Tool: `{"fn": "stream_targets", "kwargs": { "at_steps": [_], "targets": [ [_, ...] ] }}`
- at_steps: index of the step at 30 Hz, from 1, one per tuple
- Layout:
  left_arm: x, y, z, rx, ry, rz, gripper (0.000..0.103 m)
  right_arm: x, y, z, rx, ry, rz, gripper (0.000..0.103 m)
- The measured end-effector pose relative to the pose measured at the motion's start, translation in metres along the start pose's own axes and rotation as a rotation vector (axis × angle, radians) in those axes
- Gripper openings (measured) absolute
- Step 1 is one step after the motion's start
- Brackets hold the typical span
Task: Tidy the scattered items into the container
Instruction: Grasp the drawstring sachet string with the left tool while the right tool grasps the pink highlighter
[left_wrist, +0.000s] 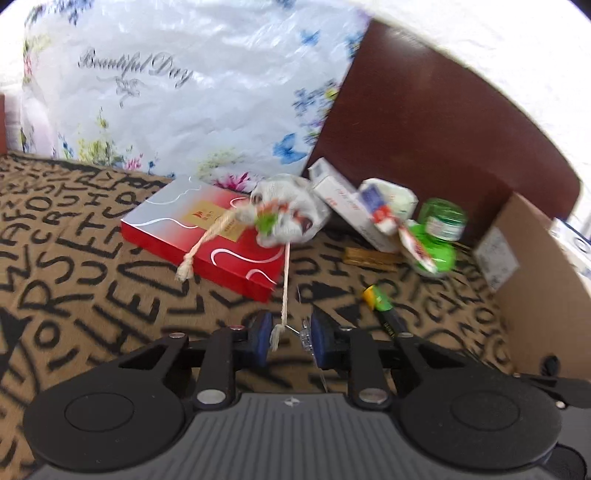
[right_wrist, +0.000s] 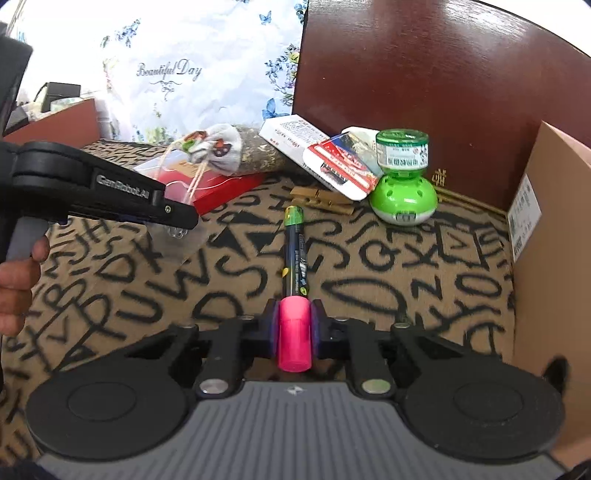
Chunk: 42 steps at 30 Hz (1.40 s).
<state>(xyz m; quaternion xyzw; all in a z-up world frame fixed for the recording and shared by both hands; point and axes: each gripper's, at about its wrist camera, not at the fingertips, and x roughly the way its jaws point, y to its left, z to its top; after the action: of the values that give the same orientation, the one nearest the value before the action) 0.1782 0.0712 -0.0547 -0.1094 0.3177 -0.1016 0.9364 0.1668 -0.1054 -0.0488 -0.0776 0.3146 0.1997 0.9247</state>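
My left gripper (left_wrist: 287, 338) is open, with a clear plastic packet (left_wrist: 306, 334) against its right pad and the cord (left_wrist: 284, 295) of a white drawstring pouch (left_wrist: 291, 212) hanging between the jaws. In the right wrist view the left gripper (right_wrist: 181, 221) holds that clear packet (right_wrist: 177, 236) low over the cloth, the pouch (right_wrist: 218, 147) behind it on a red box (right_wrist: 229, 184). My right gripper (right_wrist: 293, 328) is shut on a marker (right_wrist: 294, 254) with a pink cap, lying along the cloth. The cardboard box (right_wrist: 554, 258) stands at the right.
A green mosquito-repellent bottle (right_wrist: 402, 173), white medicine boxes (right_wrist: 295, 136), a wooden clothespin (right_wrist: 321, 195) and a log (right_wrist: 258, 151) lie at the back. A dark wooden board (right_wrist: 424, 74) and a floral plastic bag (right_wrist: 184, 74) stand behind. The letter-print cloth (right_wrist: 369, 277) covers the surface.
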Motion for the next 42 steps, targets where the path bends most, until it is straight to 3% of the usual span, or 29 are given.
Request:
{"fn": "stream_targets", "kwargs": {
  "at_steps": [6,13,17,20,26,29,35,37,38,42],
  "targets": [
    [-0.055,-0.010,-0.025,-0.007,-0.005,-0.038,0.020,-0.048,0.007,-0.027,-0.004,0.002,0.045,0.016],
    [-0.110,-0.029,-0.066,0.022,0.024,-0.075,0.020,-0.115,0.000,-0.054,0.040,-0.038,0.033,0.016],
    [-0.137,-0.042,-0.091,0.069,0.057,-0.138,0.020,-0.150,-0.001,-0.070,0.047,-0.051,0.025,0.016],
    [-0.150,-0.052,-0.114,0.141,0.092,-0.141,0.021,-0.168,-0.002,-0.084,0.047,-0.043,0.025,0.016],
    [-0.150,-0.051,-0.144,0.108,0.177,-0.125,0.023,-0.171,-0.003,-0.110,0.051,0.049,0.014,0.016],
    [-0.146,-0.054,-0.145,0.115,0.180,-0.111,0.032,-0.169,0.001,-0.117,0.034,0.065,0.004,0.018],
    [-0.137,-0.058,-0.141,0.127,0.163,-0.106,0.033,-0.159,0.001,-0.117,0.032,0.076,-0.005,0.022],
    [-0.130,-0.056,-0.136,0.115,0.163,-0.100,0.023,-0.155,0.000,-0.115,0.035,0.077,-0.006,0.023],
    [-0.128,-0.054,-0.133,0.111,0.161,-0.098,0.008,-0.153,0.000,-0.114,0.033,0.078,-0.006,0.023],
    [-0.127,-0.047,-0.115,0.082,0.110,-0.079,0.000,-0.141,-0.001,-0.107,0.013,0.076,-0.012,0.027]
  ]
}}
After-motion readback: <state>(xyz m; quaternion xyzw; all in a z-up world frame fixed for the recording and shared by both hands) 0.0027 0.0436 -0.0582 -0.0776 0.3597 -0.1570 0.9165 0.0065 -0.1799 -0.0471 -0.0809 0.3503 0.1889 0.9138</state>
